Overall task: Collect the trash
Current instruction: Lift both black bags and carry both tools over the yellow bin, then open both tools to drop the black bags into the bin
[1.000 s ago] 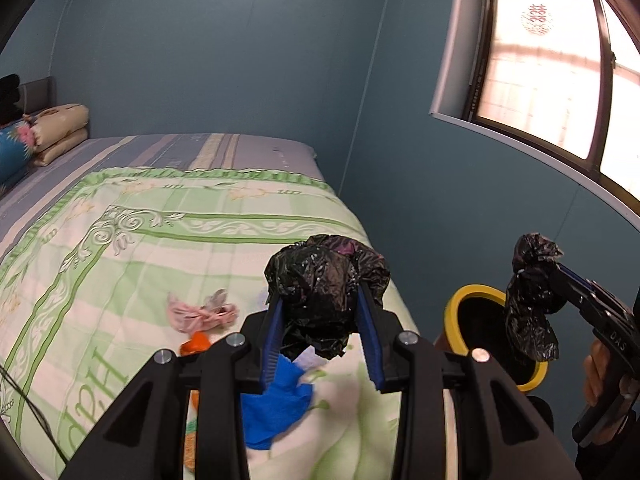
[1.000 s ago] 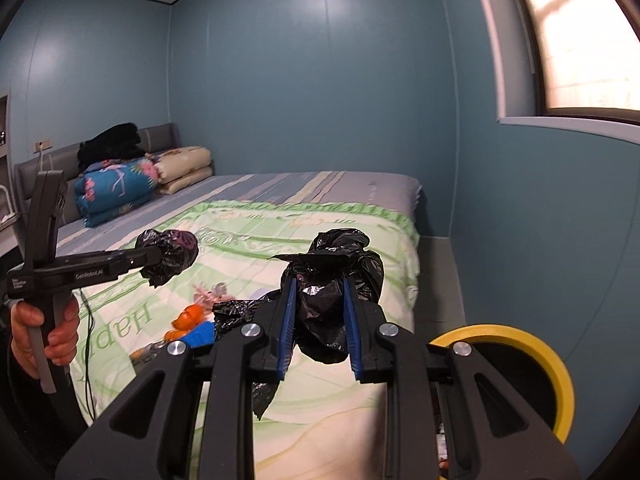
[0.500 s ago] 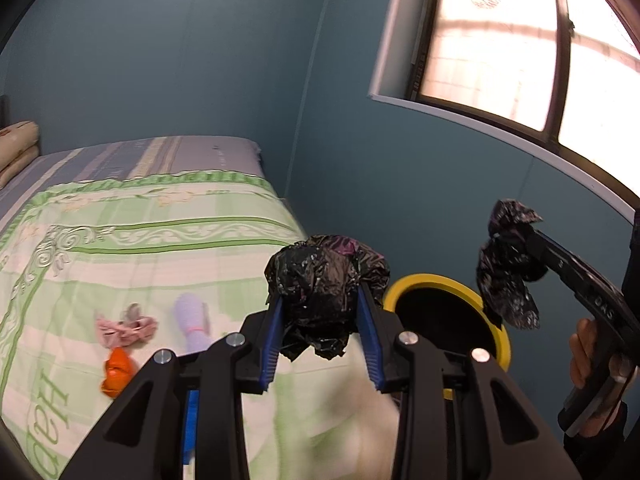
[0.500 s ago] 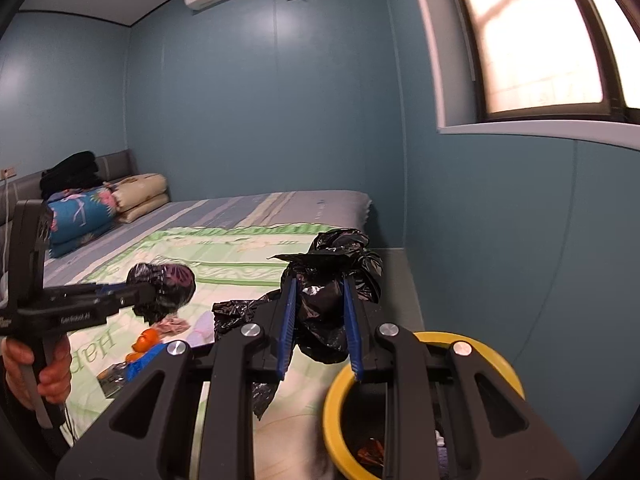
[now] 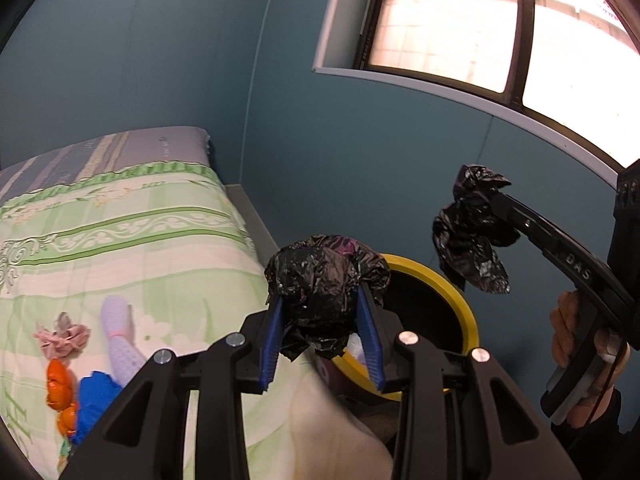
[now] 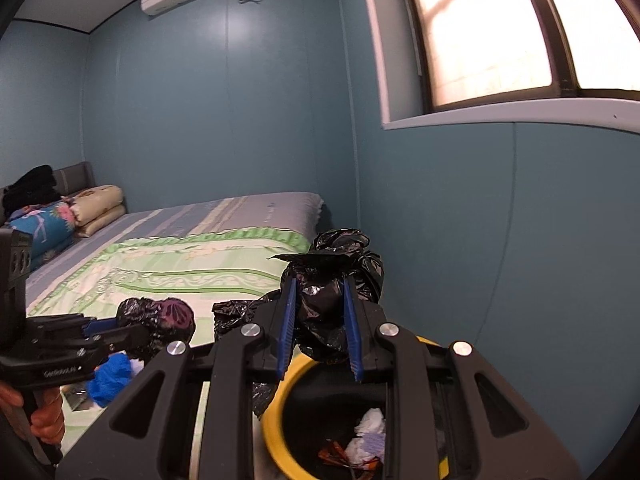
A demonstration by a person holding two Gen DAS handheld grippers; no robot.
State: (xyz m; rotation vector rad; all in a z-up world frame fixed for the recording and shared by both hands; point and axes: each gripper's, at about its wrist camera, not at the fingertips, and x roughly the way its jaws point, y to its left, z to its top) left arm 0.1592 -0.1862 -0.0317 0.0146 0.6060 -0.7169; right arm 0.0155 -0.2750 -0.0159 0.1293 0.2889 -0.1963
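My left gripper [image 5: 323, 344] is shut on a crumpled black plastic bag [image 5: 324, 284], held just in front of the yellow-rimmed bin [image 5: 460, 300] beside the bed. My right gripper [image 6: 320, 336] is shut on a second black bag [image 6: 332, 280], hanging above the near rim of the bin [image 6: 276, 404]. White paper and wrappers [image 6: 368, 428] lie in the bin. In the left wrist view the right gripper [image 5: 494, 200] holds its bag [image 5: 468, 240] above the bin's far side. The right wrist view shows the left gripper [image 6: 120, 330] with its bag [image 6: 160, 318].
On the green quilt [image 5: 120, 240] lie a pink scrunchie [image 5: 60, 336], a lilac sock [image 5: 116, 336], an orange piece [image 5: 58, 384] and a blue piece [image 5: 94, 404]. The blue wall and a window sill [image 5: 460, 84] stand close behind the bin. Pillows [image 6: 96, 208] sit at the headboard.
Both grippers have swung right from over the bed toward the bin, each still holding its black bag. The bin now sits right under and in front of the fingers.
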